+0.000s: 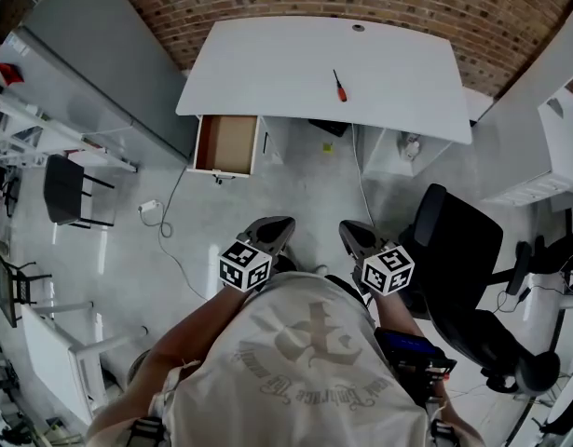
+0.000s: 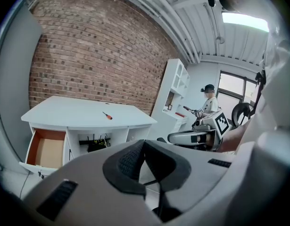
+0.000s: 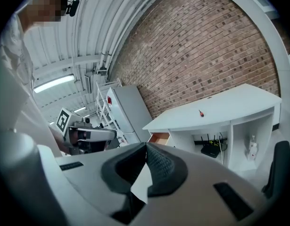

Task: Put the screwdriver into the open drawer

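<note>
We stand well back from the counter with nothing in hand: the left hand-held gripper and the right hand-held gripper each have their jaws pressed together on nothing. The screwdriver lies on the counter at about 12 o'clock, red handle toward us. The drawer stands open at 11 o'clock, under the counter's left end. We judge the tool light, stiff and likely to roll, so we would pinch it across the handle.
</note>
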